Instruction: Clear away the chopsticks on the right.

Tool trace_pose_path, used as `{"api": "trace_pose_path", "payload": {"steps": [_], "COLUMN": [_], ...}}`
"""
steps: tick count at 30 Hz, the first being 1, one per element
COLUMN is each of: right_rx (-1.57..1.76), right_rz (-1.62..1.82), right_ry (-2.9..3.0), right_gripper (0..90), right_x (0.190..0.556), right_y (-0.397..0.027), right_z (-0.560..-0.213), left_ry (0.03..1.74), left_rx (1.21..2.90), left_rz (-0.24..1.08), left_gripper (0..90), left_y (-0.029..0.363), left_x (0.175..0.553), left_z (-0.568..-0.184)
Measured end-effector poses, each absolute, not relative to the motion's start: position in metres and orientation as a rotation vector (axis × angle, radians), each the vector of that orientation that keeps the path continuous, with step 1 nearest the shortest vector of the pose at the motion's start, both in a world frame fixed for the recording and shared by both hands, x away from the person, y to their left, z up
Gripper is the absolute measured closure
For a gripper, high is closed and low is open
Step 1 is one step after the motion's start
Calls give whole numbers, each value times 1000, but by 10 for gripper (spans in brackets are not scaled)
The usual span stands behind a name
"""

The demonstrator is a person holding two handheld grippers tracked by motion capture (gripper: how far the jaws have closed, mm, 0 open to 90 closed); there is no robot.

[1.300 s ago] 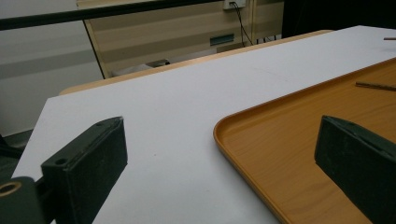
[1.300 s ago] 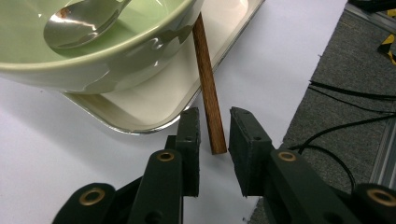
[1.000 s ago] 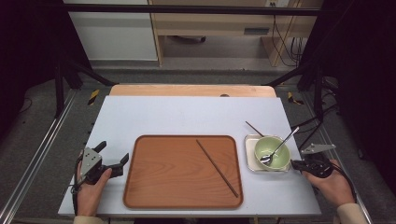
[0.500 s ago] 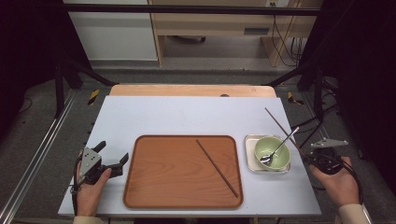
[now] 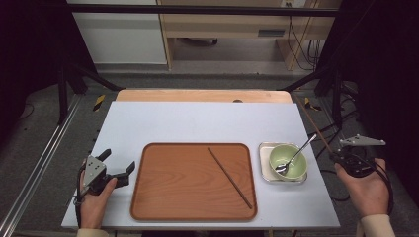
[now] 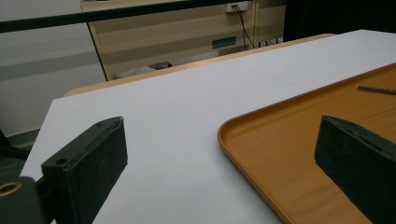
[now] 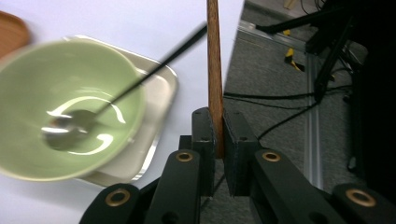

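Jaws of the right gripper (image 7: 215, 140) are pressed onto a wooden chopstick (image 7: 214, 60), which is held off the counter's (image 5: 197, 123) right edge, beside the green bowl (image 5: 287, 162) with its spoon (image 5: 292, 159). Its twin chopstick (image 5: 230, 177) lies on the brown tray (image 5: 163, 197). Jaws of the left gripper (image 5: 116, 170) are spread, with nothing between them. Since only the stick's end is pinched, it could pivot or slip, and its long free end could catch the spoon.

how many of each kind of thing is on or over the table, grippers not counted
chopsticks: 2, one on the tray, one held in the right gripper
wooden tray: 1
green bowl: 1
spoon: 1
small square dish: 1
total: 6
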State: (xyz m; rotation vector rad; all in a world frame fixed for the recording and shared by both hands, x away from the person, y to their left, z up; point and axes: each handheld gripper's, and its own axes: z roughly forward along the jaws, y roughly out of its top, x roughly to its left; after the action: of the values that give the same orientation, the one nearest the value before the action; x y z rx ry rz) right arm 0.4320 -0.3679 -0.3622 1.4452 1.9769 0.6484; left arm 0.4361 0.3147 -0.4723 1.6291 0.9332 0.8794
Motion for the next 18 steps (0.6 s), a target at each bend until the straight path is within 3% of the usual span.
{"api": "trace_pose_path", "payload": {"steps": [11, 18], "right_rx": [1371, 1359], "right_rz": [776, 796], "right_ry": [2168, 2321], "right_gripper": [843, 843], "right_x": [412, 404], "right_y": [-296, -240], "right_z": [-344, -369], "left_ry": [933, 937], "left_rx": [1618, 1603], "left_rz": [876, 875], "left_gripper": [22, 23], "left_y": [317, 319], "left_x": [435, 435], "left_z": [-471, -470]}}
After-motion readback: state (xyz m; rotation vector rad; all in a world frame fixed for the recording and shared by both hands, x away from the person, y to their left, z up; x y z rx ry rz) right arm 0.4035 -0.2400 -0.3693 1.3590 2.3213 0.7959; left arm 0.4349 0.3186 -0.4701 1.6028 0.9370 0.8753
